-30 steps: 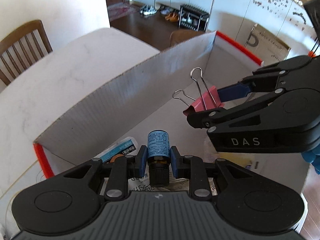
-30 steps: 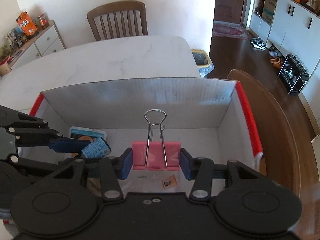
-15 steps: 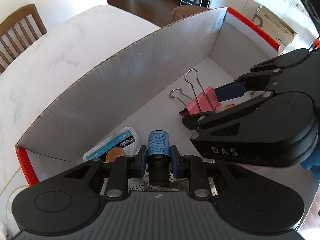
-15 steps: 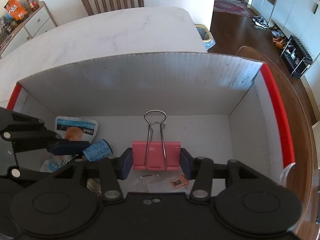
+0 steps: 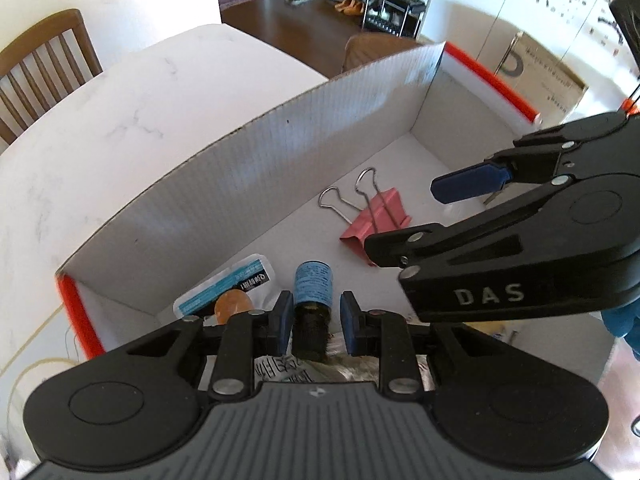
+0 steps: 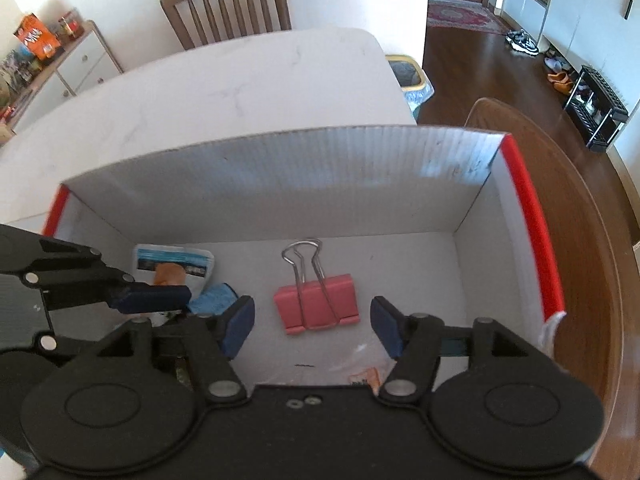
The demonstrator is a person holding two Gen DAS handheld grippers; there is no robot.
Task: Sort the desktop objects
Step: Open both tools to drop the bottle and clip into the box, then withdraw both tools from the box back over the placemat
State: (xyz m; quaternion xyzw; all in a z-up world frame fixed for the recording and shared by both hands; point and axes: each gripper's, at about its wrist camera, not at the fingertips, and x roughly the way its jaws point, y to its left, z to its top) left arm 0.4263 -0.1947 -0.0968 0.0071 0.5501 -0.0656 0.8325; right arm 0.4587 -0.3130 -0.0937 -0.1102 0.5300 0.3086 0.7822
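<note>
Right gripper (image 6: 312,326) opening (pads apart), left gripper (image 5: 312,322) seemingly clamped shut.

My left jaws cover the lower end of the small bottle (image 5: 312,304), so I cannot see its cap. Beneath them a printed sheet (image 5: 280,368) shows only a strip, its writing unreadable. Near my right jaws an orange-tagged wrapper (image 6: 366,378) is half hidden.

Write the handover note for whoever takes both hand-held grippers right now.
Right hand-held gripper: jaws opening, pads clear of the pink binder clip, which lies on the floor of the white box.
Left hand-held gripper: shut on the small blue-labelled bottle, low over the box's left end beside a blue-and-white packet.
Done: clip boxed.
Left: release the bottle, withdraw both.
</note>
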